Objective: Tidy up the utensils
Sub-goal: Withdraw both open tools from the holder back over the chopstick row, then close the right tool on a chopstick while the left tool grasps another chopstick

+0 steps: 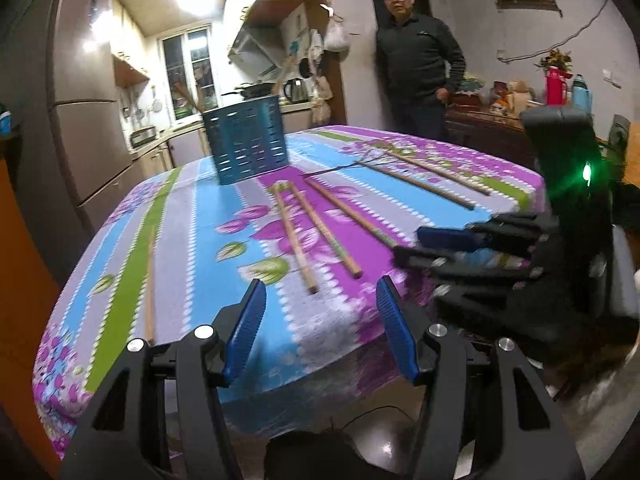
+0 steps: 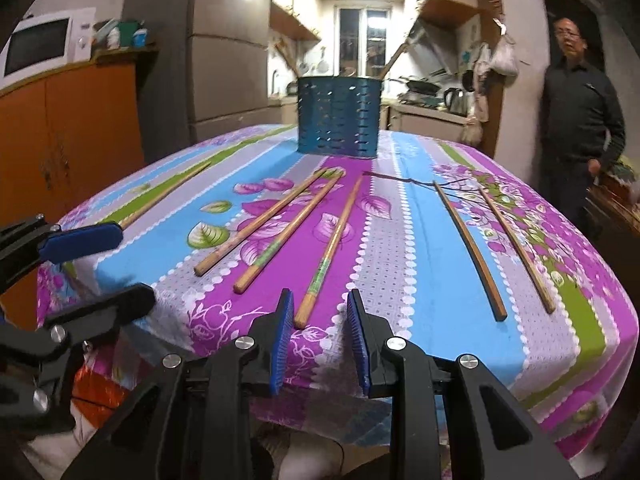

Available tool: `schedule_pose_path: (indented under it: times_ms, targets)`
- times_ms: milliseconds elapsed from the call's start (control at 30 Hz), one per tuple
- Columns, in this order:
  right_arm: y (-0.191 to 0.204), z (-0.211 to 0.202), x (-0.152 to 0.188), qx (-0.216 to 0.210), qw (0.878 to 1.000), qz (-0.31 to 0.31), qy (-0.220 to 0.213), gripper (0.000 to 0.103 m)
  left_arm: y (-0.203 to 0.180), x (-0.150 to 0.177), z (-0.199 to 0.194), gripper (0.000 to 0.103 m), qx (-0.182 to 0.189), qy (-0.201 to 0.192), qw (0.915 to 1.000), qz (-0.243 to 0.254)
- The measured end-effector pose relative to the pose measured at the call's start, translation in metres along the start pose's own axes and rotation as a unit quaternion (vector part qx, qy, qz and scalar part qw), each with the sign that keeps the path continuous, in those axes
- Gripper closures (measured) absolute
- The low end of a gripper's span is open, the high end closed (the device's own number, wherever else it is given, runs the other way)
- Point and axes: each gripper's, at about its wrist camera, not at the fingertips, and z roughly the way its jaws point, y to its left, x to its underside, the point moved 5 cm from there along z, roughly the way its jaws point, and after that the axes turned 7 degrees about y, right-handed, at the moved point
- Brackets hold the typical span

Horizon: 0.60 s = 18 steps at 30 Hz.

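The right gripper sits at the near edge of the table, jaws narrowly parted with nothing clamped; the butt end of one chopstick lies just ahead of the gap, flat on the cloth and untouched by the pads. The left gripper hovers at the same edge further left, jaws about half open and empty. Two more chopsticks lie side by side to the left of the first, converging toward the far end. A single chopstick lies alone near the left edge, its near end hidden behind the left gripper. Two darker chopsticks lie well apart on the right. At the far side of the table stands an upright blue perforated holder; sticks project above its rim, but the contents cannot be identified. Behind it are kitchen counters with a kettle, blurred. A person stands by the doorway at far right.
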Motion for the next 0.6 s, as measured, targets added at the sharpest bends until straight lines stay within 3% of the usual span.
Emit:
schedule_pose_path:
  times_ms: [33,67,333,600]
  targets:
    - [0.0,0.0,0.0,-0.003,1.0,0.002,-0.001,0.089,-0.003,-0.003,0.002,0.049,0.005,-0.002,1.0,0.002]
    - [-0.001,0.0,-0.001,-0.002,1.0,0.005,-0.001,0.094,-0.007,-0.006,0.003,0.052,0.008,-0.005,0.9999,0.003]
    - [-0.039,-0.008,-0.003,-0.025,0.997,0.073,-0.009,0.096,-0.028,-0.012,0.019,0.053,0.012,-0.005,0.9999,-0.006]
    - [-0.061,-0.024,0.004,-0.028,0.995,0.088,-0.027,0.096,-0.042,-0.013,0.046,0.053,-0.037,0.015,0.9991,0.01]
